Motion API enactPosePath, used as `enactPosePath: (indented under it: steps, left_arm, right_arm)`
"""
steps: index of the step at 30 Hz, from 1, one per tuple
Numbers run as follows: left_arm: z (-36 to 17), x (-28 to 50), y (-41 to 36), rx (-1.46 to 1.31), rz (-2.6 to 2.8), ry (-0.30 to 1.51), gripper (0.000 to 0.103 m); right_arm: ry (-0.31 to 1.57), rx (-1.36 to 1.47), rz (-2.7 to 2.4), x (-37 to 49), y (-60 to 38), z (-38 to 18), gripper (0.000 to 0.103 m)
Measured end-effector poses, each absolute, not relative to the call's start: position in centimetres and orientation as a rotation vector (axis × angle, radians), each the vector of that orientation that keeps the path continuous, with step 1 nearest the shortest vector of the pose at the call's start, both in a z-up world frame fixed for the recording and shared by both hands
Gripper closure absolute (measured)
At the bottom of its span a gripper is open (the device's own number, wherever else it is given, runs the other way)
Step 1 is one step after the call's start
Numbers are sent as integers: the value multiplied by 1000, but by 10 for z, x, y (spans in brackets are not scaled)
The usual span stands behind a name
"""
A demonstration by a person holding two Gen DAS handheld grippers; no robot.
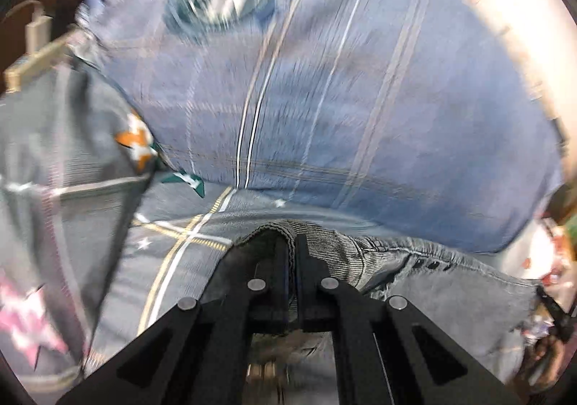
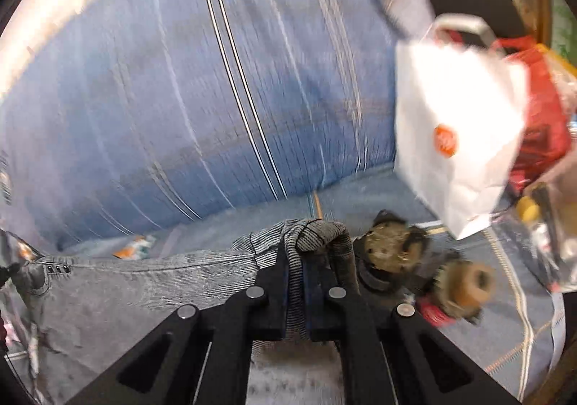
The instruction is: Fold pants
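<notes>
Grey corduroy pants (image 1: 389, 261) lie across a bed. In the left wrist view my left gripper (image 1: 291, 243) is shut on a bunched edge of the pants, the cloth pinched between its black fingers. The fabric stretches off to the right with a row of small eyelets. In the right wrist view my right gripper (image 2: 295, 253) is shut on the pants (image 2: 144, 282) at another edge, a fold of cloth draped over its tip. The rest of the garment runs away to the left. Both views are blurred by motion.
A blue striped quilt (image 1: 360, 80) is heaped behind the pants on a grey patterned sheet (image 1: 173, 232). A white paper bag (image 2: 454, 124) and a red bag (image 2: 541, 109) stand at the right. A brown plush toy (image 2: 425, 261) lies next to my right gripper. A grey pillow (image 1: 54, 152) sits left.
</notes>
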State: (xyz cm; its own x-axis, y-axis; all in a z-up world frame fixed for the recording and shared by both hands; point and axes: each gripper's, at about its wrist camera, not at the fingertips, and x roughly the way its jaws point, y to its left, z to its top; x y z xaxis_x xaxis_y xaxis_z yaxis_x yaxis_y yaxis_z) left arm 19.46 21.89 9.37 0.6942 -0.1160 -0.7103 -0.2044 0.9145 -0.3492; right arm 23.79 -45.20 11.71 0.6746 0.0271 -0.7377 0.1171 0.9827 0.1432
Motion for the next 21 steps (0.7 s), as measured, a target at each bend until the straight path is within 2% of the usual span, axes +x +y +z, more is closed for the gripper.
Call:
enactPosePath:
  steps: [4,7,9,10,11,12,14,15,16,17,18,19,21]
  left_arm:
    - [102,103,234,-466,0,755,99]
    - [63,44,243,-495,-16,843,96]
    - [24,17,249,-446,62,993,96]
    - [14,14,255,-438,95,1025,93]
    - [3,7,262,-437,148,1073,92]
    - [-4,2,271,-475,198,1098,92]
    - [2,-3,274,-520,215,1064,89]
    - [11,-1,268,-502,210,1044,82]
    - [17,0,262,-484,205,1029,69]
    - [26,4,253,-457,195,1009,62]
    - [34,10,239,-420,175,988,48]
    - [37,13,227,-388,154,973,42]
    - [41,26,199,-295,120,948,39]
  right_arm:
    - [705,234,-14,160,-463,149,96]
    - [709,251,12,86,-473,129,91]
    - [773,295,23,43,-482,97,84]
    - [821,299,15,28,-485,80,72]
    - [899,285,-5,12,-488,58,56]
    - [968,272,-37,-2,-492,39,51]
    - [1006,303,-71,-24,-504,21,50]
    - [989,332,-85,-32,-510,22,49]
    - [950,370,-103,-40,-516,30,43]
    - [917,399,-108,-44,-520,40,39]
    - [892,425,-109,-45,-523,47,38]
    - [875,444,-106,-41,-526,54,38]
    - [865,451,-89,-26,-528,65,38]
